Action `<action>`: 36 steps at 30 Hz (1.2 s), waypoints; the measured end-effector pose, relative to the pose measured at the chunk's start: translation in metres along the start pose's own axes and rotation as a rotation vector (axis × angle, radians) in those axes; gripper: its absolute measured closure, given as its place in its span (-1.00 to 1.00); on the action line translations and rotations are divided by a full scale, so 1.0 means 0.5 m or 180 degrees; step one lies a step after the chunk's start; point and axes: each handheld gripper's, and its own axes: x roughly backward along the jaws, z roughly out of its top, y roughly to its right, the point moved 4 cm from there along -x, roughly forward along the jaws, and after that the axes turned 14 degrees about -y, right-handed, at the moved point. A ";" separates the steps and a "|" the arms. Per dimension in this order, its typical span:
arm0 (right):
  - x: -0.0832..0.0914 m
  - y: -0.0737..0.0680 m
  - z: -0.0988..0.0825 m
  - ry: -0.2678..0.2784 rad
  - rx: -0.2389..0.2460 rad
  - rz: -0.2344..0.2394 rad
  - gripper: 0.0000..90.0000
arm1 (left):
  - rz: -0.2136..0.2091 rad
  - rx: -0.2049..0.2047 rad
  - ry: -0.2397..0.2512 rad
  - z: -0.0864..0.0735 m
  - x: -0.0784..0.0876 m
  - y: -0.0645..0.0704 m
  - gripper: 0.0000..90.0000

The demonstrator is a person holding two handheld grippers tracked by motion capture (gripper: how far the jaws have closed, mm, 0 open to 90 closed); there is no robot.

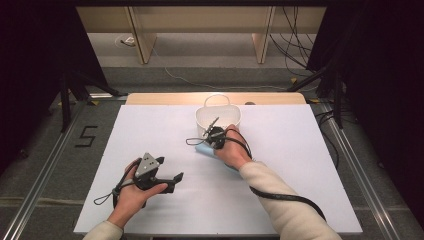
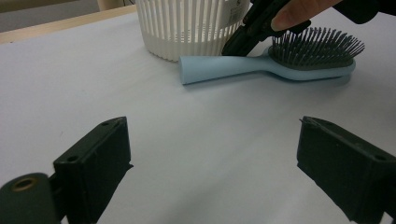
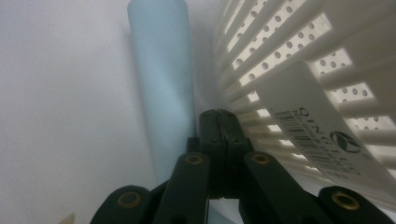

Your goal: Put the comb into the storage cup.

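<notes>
Hairbrush (image 2: 275,63), pale blue with dark bristles, lies flat on the white table (image 1: 150,130), bristles facing up. Its handle points toward the white slatted basket (image 2: 187,28) and stops just beside the basket's base.

The right gripper (image 3: 219,126) has its two black jaws pressed fully together with nothing between them. Their joined tip sits in the narrow gap between brush handle and basket wall: the blue handle runs along the left of the tip, and the basket's ribs rise at its right. From the left gripper view, that tip appears to rest against the handle near the neck of the brush. A closed tip in that spot looks suited to nudging or levering the brush away from the basket, since shut jaws cannot take hold of it.

The left gripper (image 2: 215,158) has its jaws spread wide and empty. It rests low on the table, well apart from the brush, which lies ahead of it and a little to its right. It seems to be waiting.

A white label (image 3: 322,135) on the basket carries a barcode, a round logo and capital letters that seem to read "QINGLIU"; the print is partly blurred. The floor left of the table is marked with a "5" (image 1: 86,136).
</notes>
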 end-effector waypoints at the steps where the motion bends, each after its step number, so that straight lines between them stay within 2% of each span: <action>1: -0.001 0.000 0.000 0.0001 0.0001 0.0006 1.00 | -0.0001 0.0000 -0.0003 0.000 0.000 0.000 -0.79; 8: 0.000 -0.005 0.003 -0.0030 0.0040 0.0059 1.00 | -0.0001 0.0002 -0.0002 0.000 0.000 0.000 -0.79; 15: 0.005 -0.021 0.001 -0.0120 0.0184 0.0155 1.00 | 0.0004 0.0003 -0.0001 0.000 0.000 -0.001 -0.80; 24: 0.018 -0.066 -0.006 -0.0268 0.0443 0.0276 1.00 | 0.0011 0.0013 0.0008 -0.001 0.002 -0.004 -0.79; 33: 0.027 -0.103 -0.025 -0.0310 0.0674 0.0341 1.00 | 0.0031 0.0025 -0.0041 -0.004 0.001 -0.007 -0.79; 35: 0.028 -0.109 -0.030 -0.0316 0.0763 0.0347 1.00 | 0.0035 0.0042 -0.0033 -0.004 0.002 -0.007 -0.79; 36: 0.030 -0.115 -0.033 -0.0331 0.0726 0.0368 1.00 | 0.0035 0.0045 -0.0032 -0.004 0.001 -0.007 -0.79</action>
